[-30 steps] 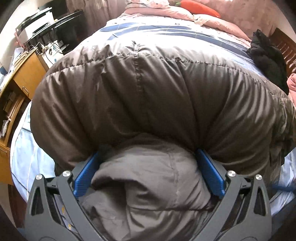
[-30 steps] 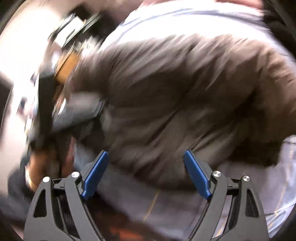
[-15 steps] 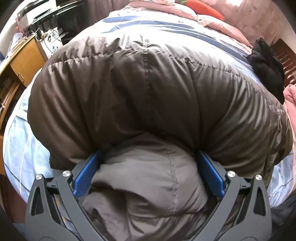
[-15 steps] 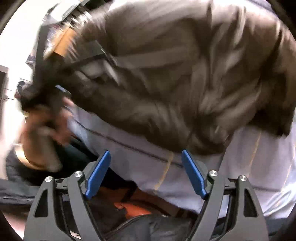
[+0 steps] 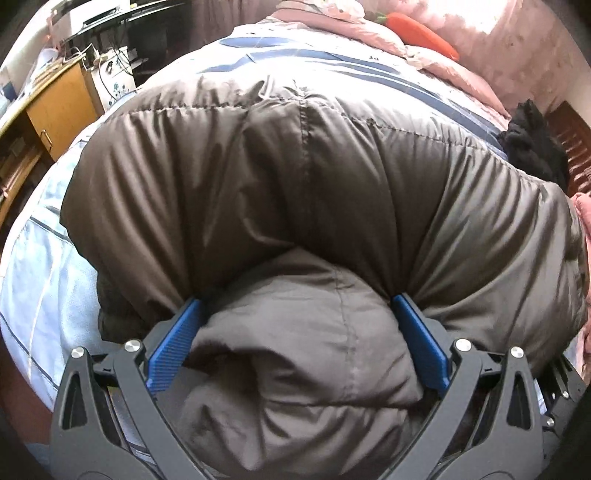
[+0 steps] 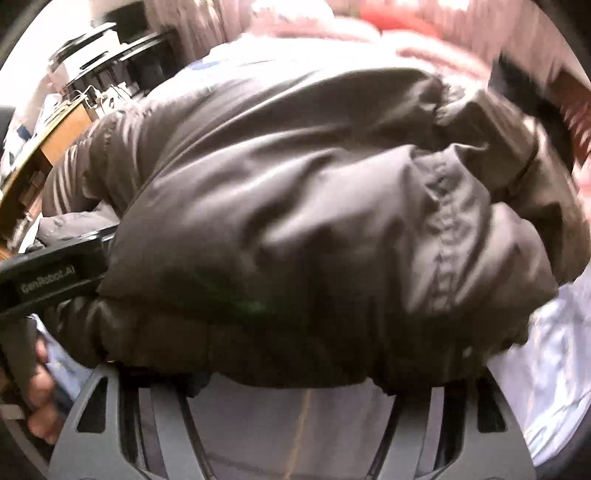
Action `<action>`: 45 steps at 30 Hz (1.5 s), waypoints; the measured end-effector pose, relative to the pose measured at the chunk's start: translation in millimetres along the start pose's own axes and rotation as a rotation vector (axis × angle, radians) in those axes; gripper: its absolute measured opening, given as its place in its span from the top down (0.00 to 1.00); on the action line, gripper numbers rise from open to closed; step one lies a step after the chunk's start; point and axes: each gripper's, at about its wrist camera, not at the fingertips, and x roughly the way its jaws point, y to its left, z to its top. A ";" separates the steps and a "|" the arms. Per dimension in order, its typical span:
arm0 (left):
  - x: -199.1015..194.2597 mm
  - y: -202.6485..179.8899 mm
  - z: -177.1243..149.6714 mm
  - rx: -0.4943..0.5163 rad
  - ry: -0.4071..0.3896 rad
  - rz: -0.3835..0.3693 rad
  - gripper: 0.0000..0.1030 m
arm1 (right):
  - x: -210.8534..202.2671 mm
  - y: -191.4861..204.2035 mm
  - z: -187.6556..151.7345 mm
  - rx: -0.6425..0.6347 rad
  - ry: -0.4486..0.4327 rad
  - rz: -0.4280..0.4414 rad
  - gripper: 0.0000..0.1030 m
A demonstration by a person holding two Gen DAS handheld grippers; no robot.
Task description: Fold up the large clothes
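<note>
A big brown puffer jacket (image 5: 295, 177) lies across the bed and fills both views. My left gripper (image 5: 295, 332) stands wide, its blue pads (image 5: 173, 343) on either side of a thick grey-brown fold of the jacket (image 5: 295, 350) that bulges between them. In the right wrist view the jacket (image 6: 295, 229) lies over my right gripper's fingertips and hides them; only the grey finger bases (image 6: 122, 417) show under its hem. The left gripper's black body (image 6: 51, 273) shows at that view's left edge.
The bed has a light blue striped sheet (image 5: 44, 280). A wooden desk (image 5: 55, 99) stands left of the bed. Pink bedding and an orange cushion (image 5: 421, 29) lie at the head. A black garment (image 5: 532, 144) lies at the far right.
My right gripper has swung from the bed's edge up against the jacket, whose hem now covers its pads. The left gripper has kept its hold and shifted slightly.
</note>
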 end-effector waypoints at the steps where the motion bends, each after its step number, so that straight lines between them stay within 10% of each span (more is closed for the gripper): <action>1: 0.1 -0.2 -0.3 0.003 0.000 0.000 0.02 | 5.6 -2.6 -0.7 0.001 -0.030 -0.003 0.35; 7: 7.4 -9.3 -1.3 0.028 0.009 0.002 0.02 | 72.7 -63.2 1.2 0.194 0.009 0.169 0.20; 13: 14.3 -10.8 -4.9 0.038 0.042 0.014 0.02 | 5.9 -77.0 -10.2 0.148 0.153 0.149 0.22; 18: 12.8 -12.2 -8.6 0.046 0.035 0.023 0.02 | -79.6 -128.7 -14.7 0.241 -0.010 0.090 0.23; 21: 11.8 -20.7 -14.7 0.086 0.015 0.063 0.02 | -108.0 -153.8 14.4 0.306 -0.159 0.147 0.42; 25: 10.4 -31.8 -24.0 0.152 -0.002 0.112 0.02 | -58.6 -96.0 55.5 0.187 -0.049 0.191 0.52; 31: 18.4 -34.6 -36.7 0.190 0.028 0.117 0.02 | 29.6 -69.9 20.5 0.071 0.103 0.068 0.52; 40: -45.7 -29.9 -21.8 0.150 -0.149 0.058 0.05 | -26.7 -90.5 45.7 0.163 0.010 0.205 0.49; 45: -90.3 -11.8 51.1 0.101 -0.265 0.055 0.05 | -56.8 -111.7 93.0 0.054 -0.088 0.082 0.49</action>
